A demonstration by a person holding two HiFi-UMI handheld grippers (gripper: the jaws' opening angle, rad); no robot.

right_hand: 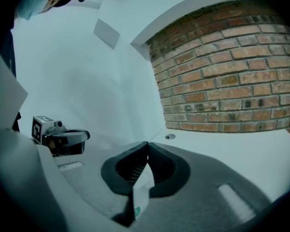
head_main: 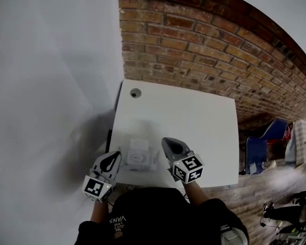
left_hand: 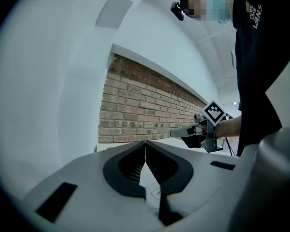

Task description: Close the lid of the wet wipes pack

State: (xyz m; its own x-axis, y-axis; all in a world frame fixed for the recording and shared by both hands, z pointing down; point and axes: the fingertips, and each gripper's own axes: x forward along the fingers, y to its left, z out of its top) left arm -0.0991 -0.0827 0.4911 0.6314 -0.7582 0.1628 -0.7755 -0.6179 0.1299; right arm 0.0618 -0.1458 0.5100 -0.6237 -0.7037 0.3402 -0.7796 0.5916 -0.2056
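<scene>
Left claw [head_main: 113, 158] and right claw [head_main: 169, 143], both pressed together, flank the pack [head_main: 152, 161]: likely light, soft; push its stiff lid [head_main: 138, 147].

— What do the tools look like?
— The left gripper [head_main: 116, 155] and right gripper [head_main: 166, 141] are pale grey, with black ribbed pads [left_hand: 130, 168]. Each carries a cube [head_main: 188, 168] of black-and-white square markers.
— Clothes?
— A black top [head_main: 158, 213] with white lettering.

Plain indoor workspace: white table [head_main: 194, 116] against a brick wall [head_main: 204, 40], blank white wall [head_main: 51, 60] alongside.
</scene>
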